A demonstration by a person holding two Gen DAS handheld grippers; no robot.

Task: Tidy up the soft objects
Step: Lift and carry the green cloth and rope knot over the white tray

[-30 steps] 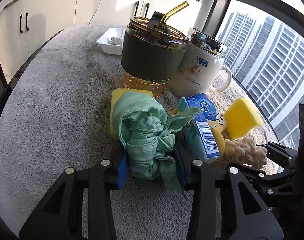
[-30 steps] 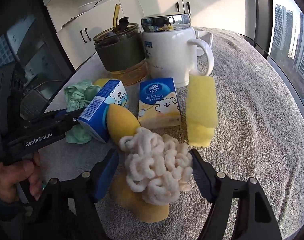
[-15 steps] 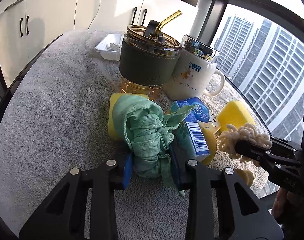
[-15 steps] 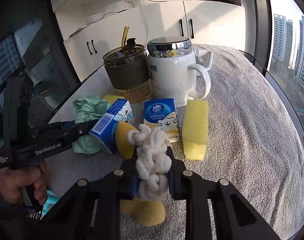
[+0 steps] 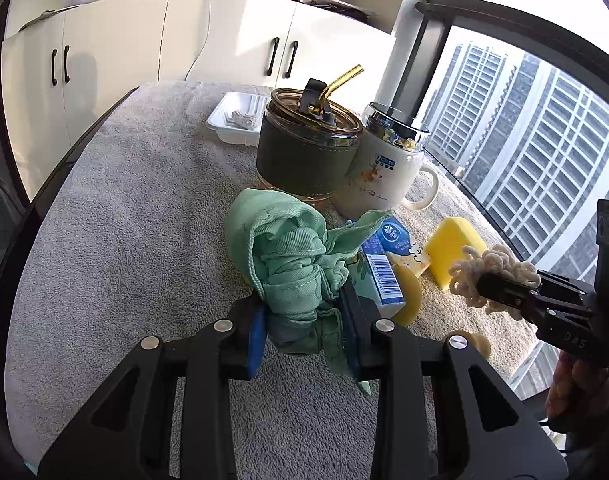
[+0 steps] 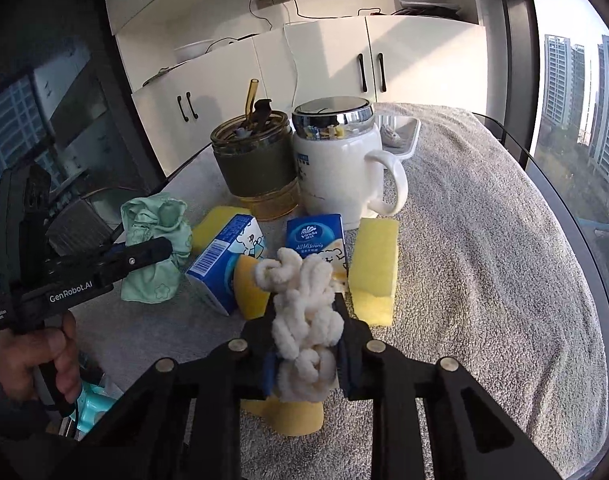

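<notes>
Currently: left gripper (image 5: pixel 304 322) pinching green cloth (image 5: pixel 288 256); right gripper (image 6: pixel 306 344) pinching white loop-yarn bundle (image 6: pixel 304 300). Advisable: lifting clear of tissue packs (image 6: pixel 316 240), keeping firm squeeze.

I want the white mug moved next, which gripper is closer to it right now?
Left, slightly. The left gripper, shut on the green cloth, sits just before the white mug; the right gripper, holding the cream rope bundle, hangs farther back.
</notes>
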